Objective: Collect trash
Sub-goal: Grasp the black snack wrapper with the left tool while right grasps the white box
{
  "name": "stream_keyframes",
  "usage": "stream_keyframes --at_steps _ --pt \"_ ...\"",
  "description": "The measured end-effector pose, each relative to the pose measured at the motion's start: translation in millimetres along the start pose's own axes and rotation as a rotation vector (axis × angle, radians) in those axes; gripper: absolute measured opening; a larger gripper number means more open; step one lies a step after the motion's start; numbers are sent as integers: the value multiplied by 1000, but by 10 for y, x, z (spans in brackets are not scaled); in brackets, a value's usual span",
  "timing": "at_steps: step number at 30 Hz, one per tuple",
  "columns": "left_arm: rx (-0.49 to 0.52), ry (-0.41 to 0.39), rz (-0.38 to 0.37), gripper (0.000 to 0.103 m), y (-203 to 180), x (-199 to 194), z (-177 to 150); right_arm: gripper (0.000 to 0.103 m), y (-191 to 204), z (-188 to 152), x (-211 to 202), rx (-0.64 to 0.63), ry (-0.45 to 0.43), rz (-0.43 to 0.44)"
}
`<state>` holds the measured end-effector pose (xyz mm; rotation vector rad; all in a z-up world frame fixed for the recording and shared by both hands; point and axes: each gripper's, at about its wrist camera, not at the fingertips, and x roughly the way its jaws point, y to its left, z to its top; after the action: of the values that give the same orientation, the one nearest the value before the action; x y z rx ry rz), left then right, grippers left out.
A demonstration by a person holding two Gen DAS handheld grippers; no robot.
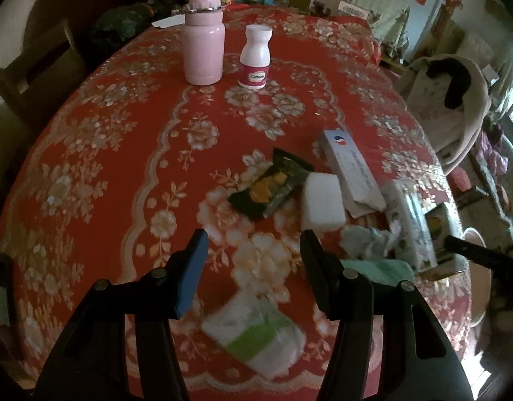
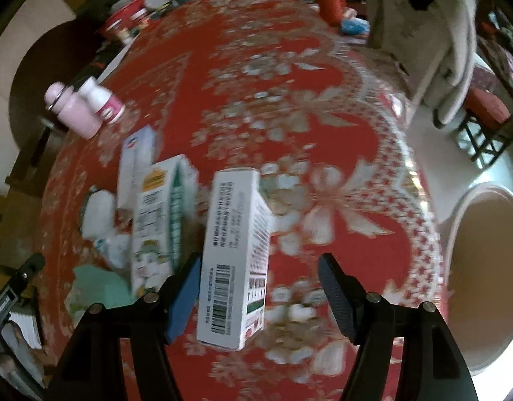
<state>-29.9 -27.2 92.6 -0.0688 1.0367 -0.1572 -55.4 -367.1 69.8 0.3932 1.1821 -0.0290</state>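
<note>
Lying near the table edge (image 2: 420, 200), the white box (image 2: 234, 257) is sitting between the right gripper's (image 2: 260, 267) open jaws, untouched. Left gripper (image 1: 253, 247) is hovering open over bare cloth, wrapper (image 1: 256, 334) just below.

- Left gripper (image 1: 253, 274): black forked arms, round silver screws at the joints, one finger (image 1: 191, 275) faced with a blue pad, the other ribbed black.
- Right gripper (image 2: 260, 295): same build, same blue pad.

The right gripper (image 2: 260, 277) hangs parted over a white barcoded carton (image 2: 234, 254) on the red tablecloth (image 2: 340, 140).
</note>
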Motion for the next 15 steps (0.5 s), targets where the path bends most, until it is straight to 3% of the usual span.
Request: stream_keyframes --at_steps 4,15 --pt "43 22 4 55 -12 217 127 68 -156 30 -14 23 4 -50" --pt "181 65 -23 55 -68 625 353 68 -289 127 -3 39 -7 -42"
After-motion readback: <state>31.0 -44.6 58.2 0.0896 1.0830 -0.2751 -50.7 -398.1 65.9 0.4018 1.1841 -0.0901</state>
